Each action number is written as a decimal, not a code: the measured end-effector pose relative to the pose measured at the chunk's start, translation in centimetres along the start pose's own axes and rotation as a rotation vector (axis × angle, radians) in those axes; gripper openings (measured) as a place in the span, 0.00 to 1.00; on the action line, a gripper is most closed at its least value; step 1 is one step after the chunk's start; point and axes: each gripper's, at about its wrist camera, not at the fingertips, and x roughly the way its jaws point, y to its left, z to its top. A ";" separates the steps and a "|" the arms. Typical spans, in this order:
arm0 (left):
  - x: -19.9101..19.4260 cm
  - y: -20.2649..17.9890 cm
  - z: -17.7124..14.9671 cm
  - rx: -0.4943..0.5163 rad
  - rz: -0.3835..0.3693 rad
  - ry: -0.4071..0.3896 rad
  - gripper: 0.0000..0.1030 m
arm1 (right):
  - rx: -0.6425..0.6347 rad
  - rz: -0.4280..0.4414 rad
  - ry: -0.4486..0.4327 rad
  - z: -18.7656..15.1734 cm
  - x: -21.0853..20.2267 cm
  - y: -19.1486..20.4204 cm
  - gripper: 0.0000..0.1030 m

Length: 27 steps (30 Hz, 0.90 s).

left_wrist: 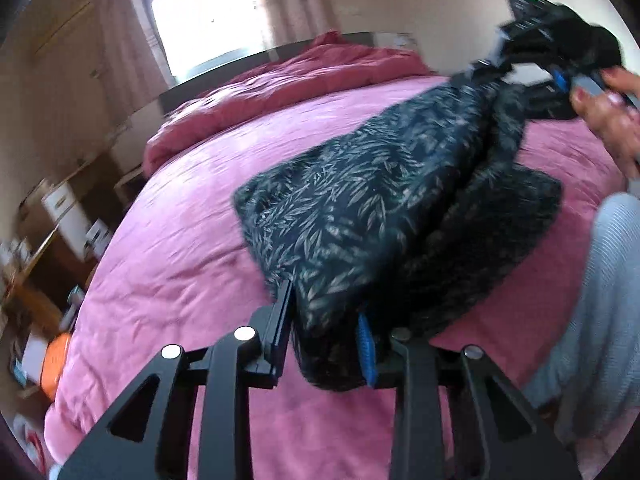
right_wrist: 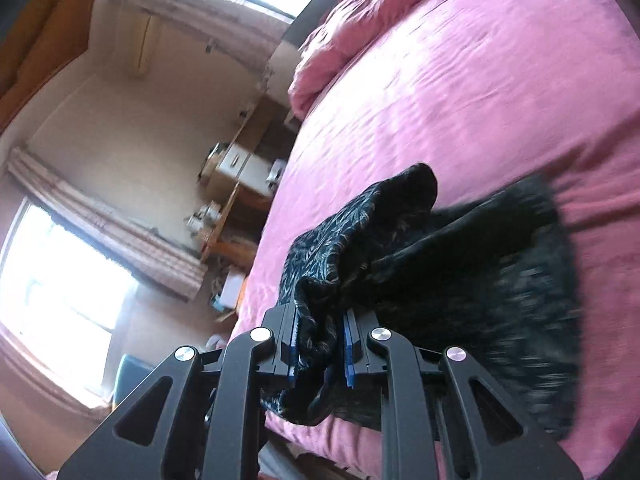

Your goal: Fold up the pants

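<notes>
Okay, left wrist view first: my left hand-held gripper (left_wrist: 326, 320) is clenched on a bunched edge of the pants (left_wrist: 360, 200), dark fabric with a pale leaf print. The cloth stretches from my jaws across the middle of the bed (left_wrist: 180, 220) up to the right hand-held gripper (left_wrist: 494, 68), held by a hand (left_wrist: 604, 108) near the bed's far right side. Part of the pants sags onto the pink cover; a second layer lies underneath, blurred.

Right wrist view: right hand-held gripper (right_wrist: 320, 344) is clamped on a thick wad of the pants (right_wrist: 420, 248), fabric pressed between the blue pads (right_wrist: 350, 344). The rest trails over the bed (right_wrist: 460, 100) towards its right edge, smeared by motion.

Risk: both grips look like bunched handfuls, not clean edges, so layers could slip out unevenly and the fold land crooked. Pulling apart too hard could yank the cloth free.
</notes>
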 end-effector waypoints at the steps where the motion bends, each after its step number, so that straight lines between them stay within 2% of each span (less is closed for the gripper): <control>1: 0.1 -0.8 0.2 0.029 -0.010 0.000 0.27 | 0.002 -0.021 0.001 0.1 -0.5 -0.5 0.15; 5: 1.2 -3.7 0.5 0.123 -0.063 0.037 0.27 | 0.044 -0.123 0.022 0.0 -1.7 -4.1 0.15; 9: 1.8 -4.9 0.3 0.160 -0.052 0.059 0.28 | 0.121 -0.183 0.073 -1.3 -1.1 -8.0 0.15; 12: 1.6 -4.8 0.3 0.146 -0.065 0.062 0.29 | 0.172 -0.172 0.073 -1.8 -0.6 -8.6 0.15; 14: 1.5 -4.8 0.3 0.140 -0.064 0.058 0.30 | 0.185 -0.148 0.046 -1.7 -1.0 -8.0 0.21; 15: 1.4 -4.7 0.3 0.135 -0.063 0.057 0.30 | 0.202 -0.146 0.029 -1.8 -1.6 -8.0 0.37; 16: 1.3 -4.6 0.1 0.129 -0.065 0.055 0.30 | 0.206 -0.128 0.021 -1.9 -2.0 -8.0 0.46; 17: 1.2 -4.6 0.1 0.117 -0.069 0.054 0.30 | 0.192 -0.117 0.024 -2.1 -2.4 -7.7 0.46; 19: 1.2 -4.0 0.0 0.097 -0.077 0.051 0.30 | 0.163 -0.157 0.038 -2.6 -2.4 -6.7 0.46; 20: 1.1 -3.9 0.0 0.083 -0.085 0.051 0.31 | 0.153 -0.185 0.043 -2.8 -2.4 -6.4 0.45; 22: 0.9 -3.8 -0.1 0.072 -0.089 0.048 0.31 | 0.110 -0.244 0.055 -3.1 -2.6 -5.8 0.20; 25: 0.6 -3.6 -0.2 0.067 -0.098 0.046 0.31 | 0.037 -0.320 0.041 -3.1 -2.7 -4.3 0.11; 27: 0.6 -3.5 -0.5 0.073 -0.101 0.053 0.31 | 0.002 -0.377 0.036 -3.2 -2.9 -3.8 0.09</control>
